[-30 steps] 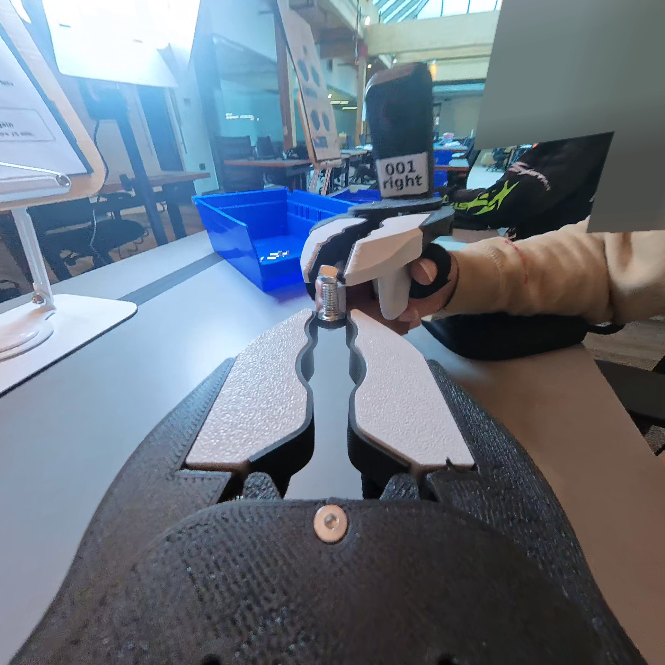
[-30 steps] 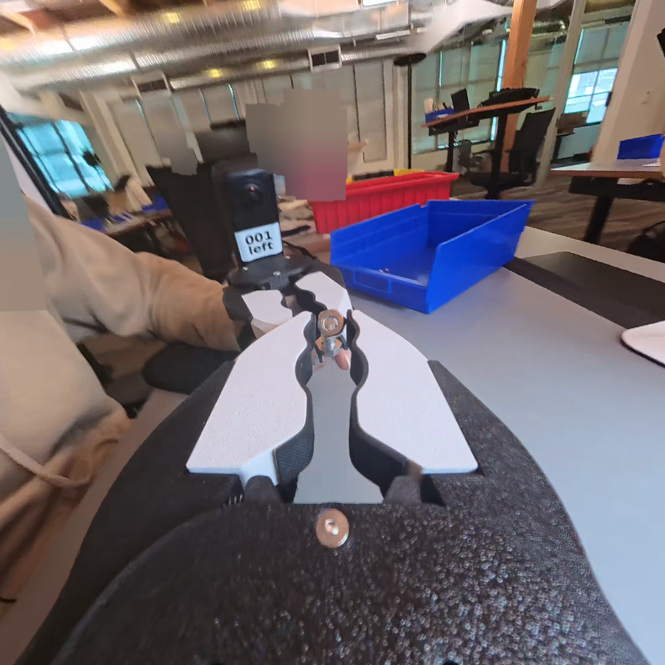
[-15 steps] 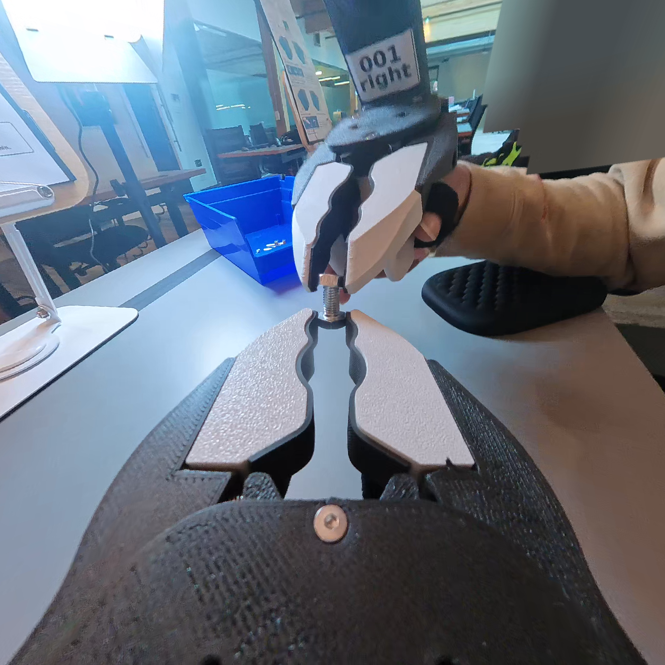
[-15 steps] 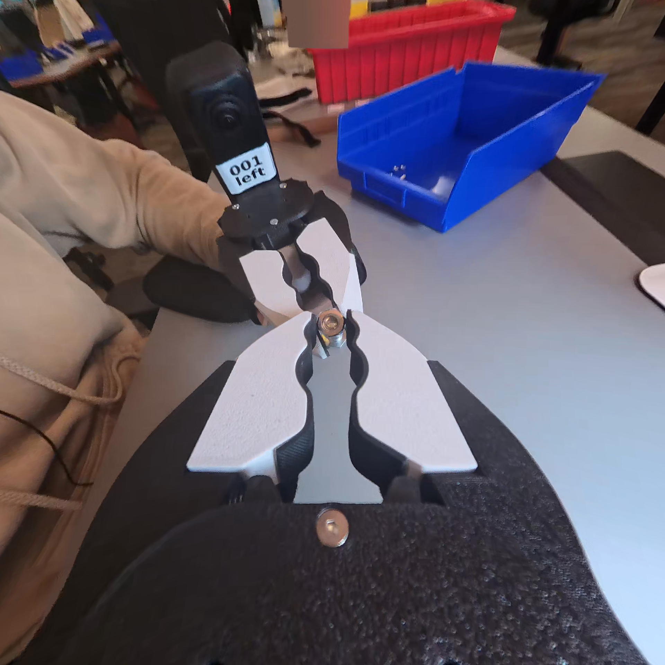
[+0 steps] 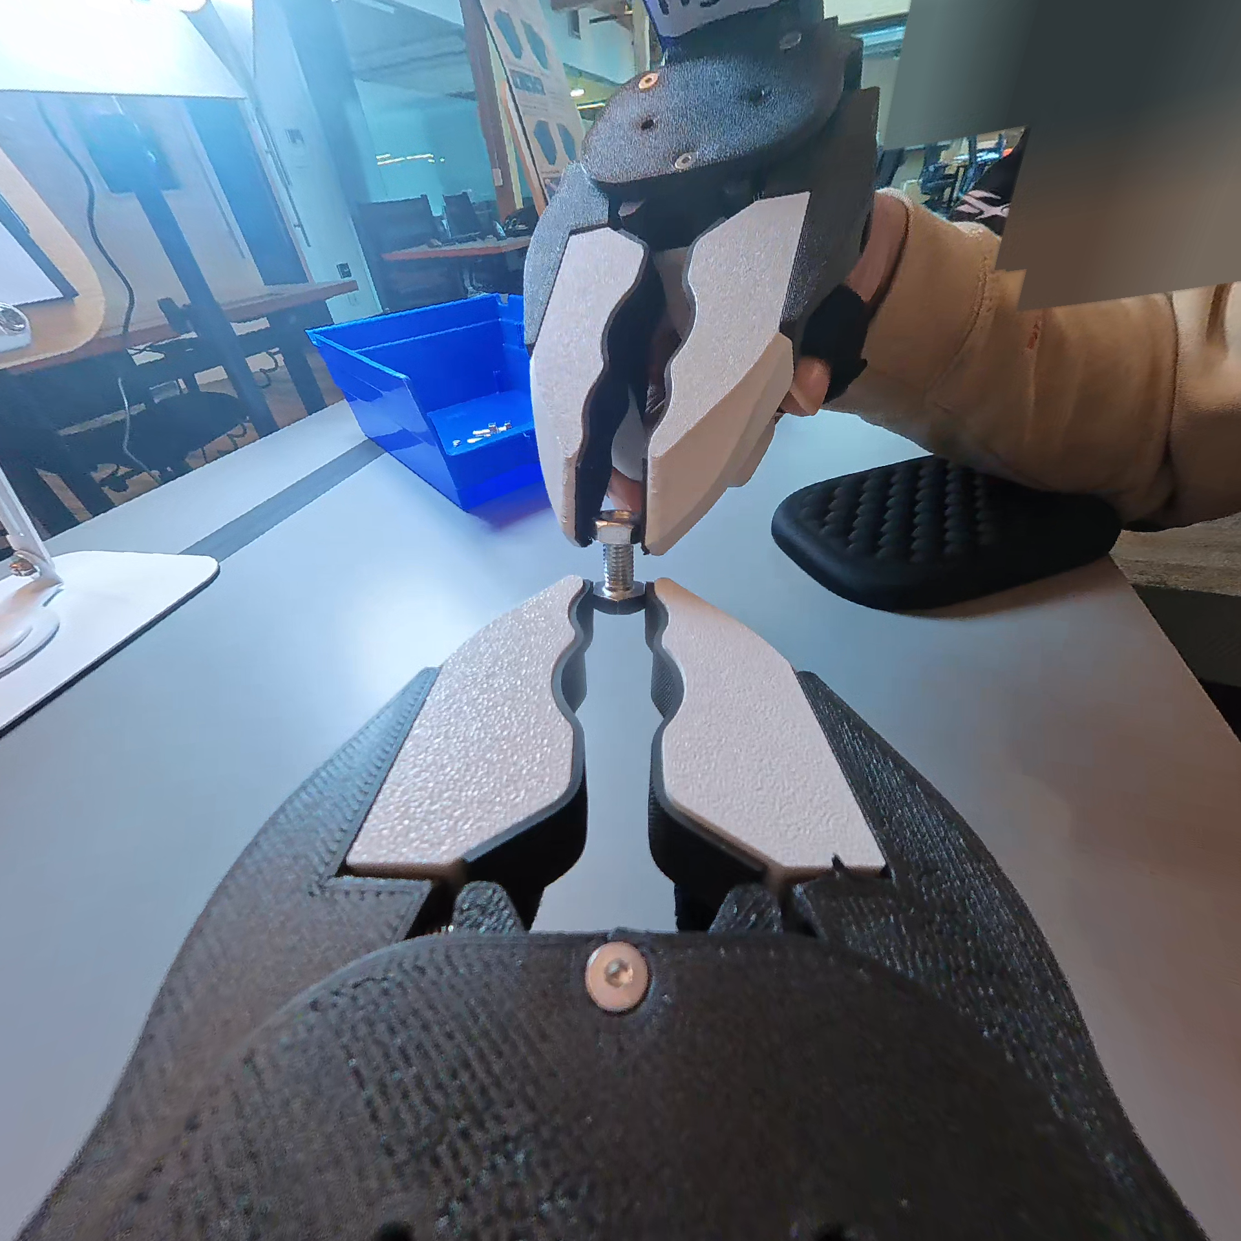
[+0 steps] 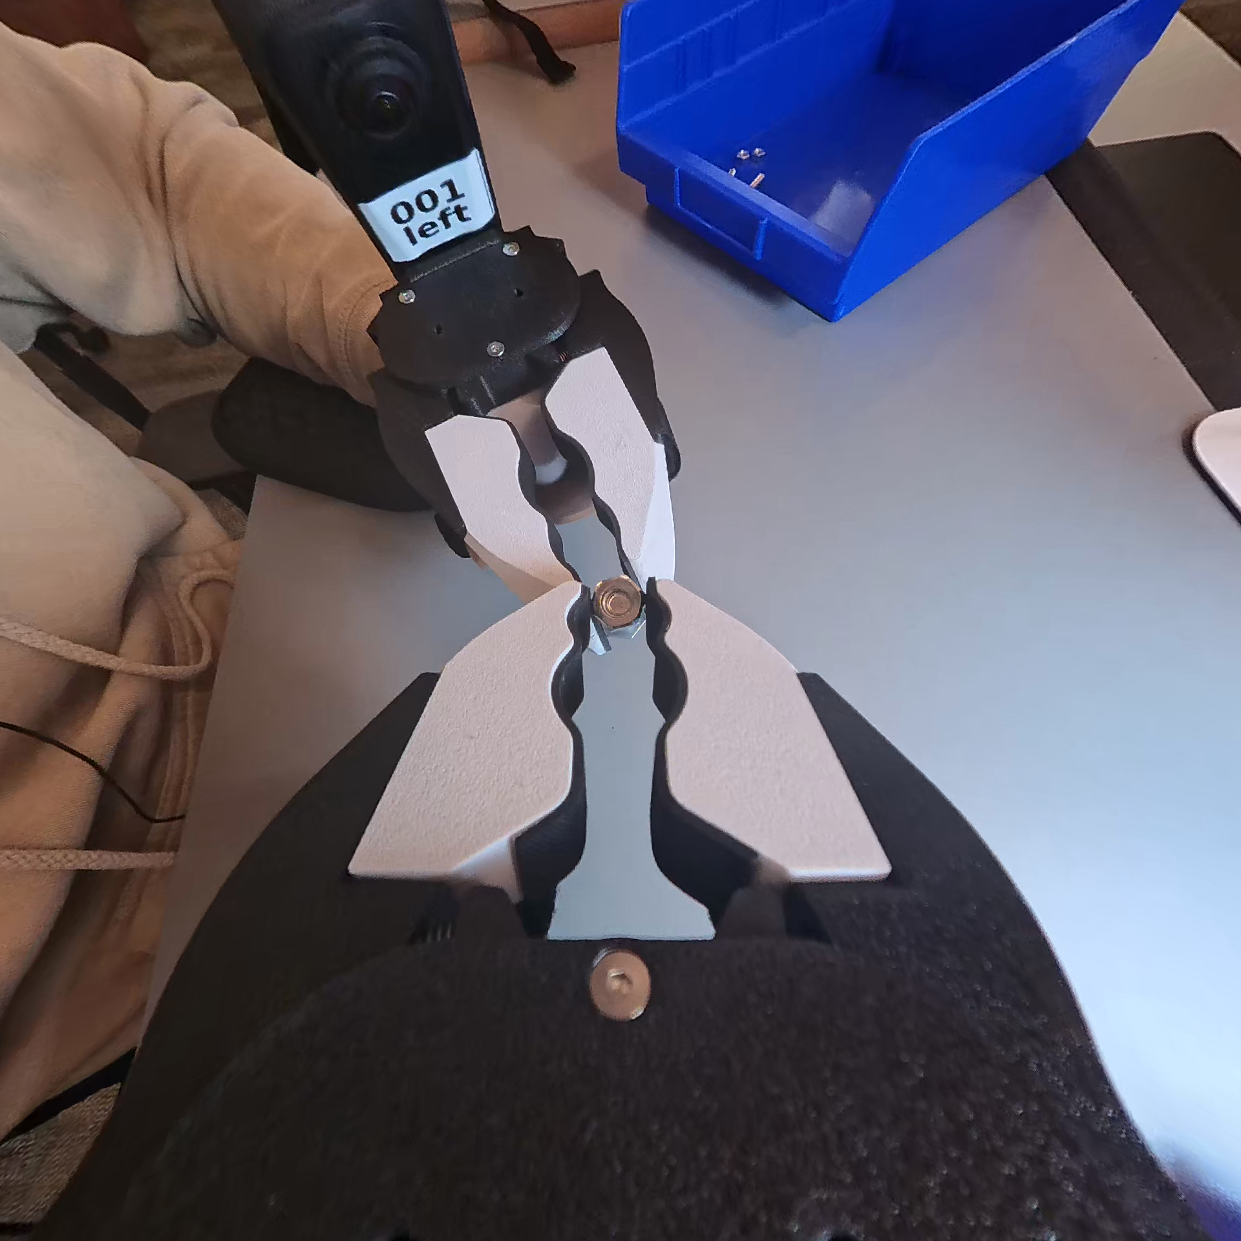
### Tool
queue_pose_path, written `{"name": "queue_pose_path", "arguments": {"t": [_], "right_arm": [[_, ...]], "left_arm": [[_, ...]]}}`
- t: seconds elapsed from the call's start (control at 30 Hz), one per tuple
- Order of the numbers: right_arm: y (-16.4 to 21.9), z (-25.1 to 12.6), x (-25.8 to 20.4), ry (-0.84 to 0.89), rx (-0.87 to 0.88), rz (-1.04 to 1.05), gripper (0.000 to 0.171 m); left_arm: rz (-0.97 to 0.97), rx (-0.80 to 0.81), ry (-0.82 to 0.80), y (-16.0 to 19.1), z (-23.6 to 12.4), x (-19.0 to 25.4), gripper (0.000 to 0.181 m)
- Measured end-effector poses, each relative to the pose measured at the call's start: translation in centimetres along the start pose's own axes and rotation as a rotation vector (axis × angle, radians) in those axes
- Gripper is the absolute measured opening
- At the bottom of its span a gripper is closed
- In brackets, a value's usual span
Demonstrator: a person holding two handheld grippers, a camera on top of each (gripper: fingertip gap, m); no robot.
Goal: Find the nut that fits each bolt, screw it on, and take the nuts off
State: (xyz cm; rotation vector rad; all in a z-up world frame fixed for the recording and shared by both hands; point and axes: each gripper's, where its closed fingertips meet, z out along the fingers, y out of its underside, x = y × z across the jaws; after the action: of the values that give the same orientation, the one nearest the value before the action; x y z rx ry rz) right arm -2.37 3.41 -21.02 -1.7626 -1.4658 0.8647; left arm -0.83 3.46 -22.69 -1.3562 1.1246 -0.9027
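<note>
While the bolt (image 5: 618, 563) stands upright above the grey table (image 5: 282, 645), its lower hexagonal end is clamped between the narrowed tips of the left gripper (image 5: 618, 595). Its upper hexagonal end is pinched by the right gripper (image 5: 616, 534), pointed straight down; which end is the nut cannot be told. Small metal parts (image 6: 747, 164) are seen in the blue bin (image 6: 893, 221) beyond.
</note>
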Motion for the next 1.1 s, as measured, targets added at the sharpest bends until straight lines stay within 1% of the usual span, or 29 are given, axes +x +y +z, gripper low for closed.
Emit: {"name": "queue_pose_path", "arguments": {"t": [0.1,0.17,0.3,0.37,0.5,0.6,0.7,0.83,0.9,1.03,1.1], "right_arm": [[-0.5,-0.1,-0.1,-0.005,0.036,-0.003,0.016],[-0.9,-0.3,-0.3,-0.017,0.069,-0.014,0.023],[-2.2,-0.9,-0.9,-0.067,0.201,-0.029,0.03],[-2.6,-1.2,-0.9,-0.061,0.275,-0.055,0.032],[-3.1,-1.0,-0.7,-0.041,0.37,-0.056,0.034],[-3.5,-0.7,-0.5,-0.044,0.417,-0.03,0.036],[-3.5,-0.6,-0.6,-0.049,0.428,-0.025,0.036],[-3.4,-1.2,-0.6,-0.064,0.447,-0.011,0.023],[-3.4,-1.2,-0.3,-0.061,0.454,0.002,0.024],[-3.4,-0.8,-0.2,-0.051,0.467,0.009,0.034],[-3.1,-0.7,-0.5,-0.067,0.46,-0.006,0.033]], "left_arm": [[-0.033,0.032,0.013,-0.5,-0.1,0.0,0.014],[-0.044,0.057,0.017,-0.9,-0.2,0.1,0.014],[-0.067,0.09,0.017,-1.4,-0.5,-0.1,0.014],[-0.091,0.121,0.017,-1.9,-0.8,-0.4,0.014],[-0.123,0.169,0.009,-2.7,-1.5,-1.1,0.015],[-0.117,0.169,-0.003,-2.7,-1.7,-1.5,0.015],[-0.11,0.159,-0.012,-2.6,-1.7,-1.6,0.015],[-0.116,0.14,-0.035,-2.3,-1.6,-2.0,0.015],[-0.132,0.141,-0.033,-2.2,-1.6,-2.1,0.015],[-0.111,0.129,-0.033,-2.1,-1.5,-1.9,0.015],[-0.111,0.121,-0.042,-2.0,-1.6,-2.1,0.015]]}}
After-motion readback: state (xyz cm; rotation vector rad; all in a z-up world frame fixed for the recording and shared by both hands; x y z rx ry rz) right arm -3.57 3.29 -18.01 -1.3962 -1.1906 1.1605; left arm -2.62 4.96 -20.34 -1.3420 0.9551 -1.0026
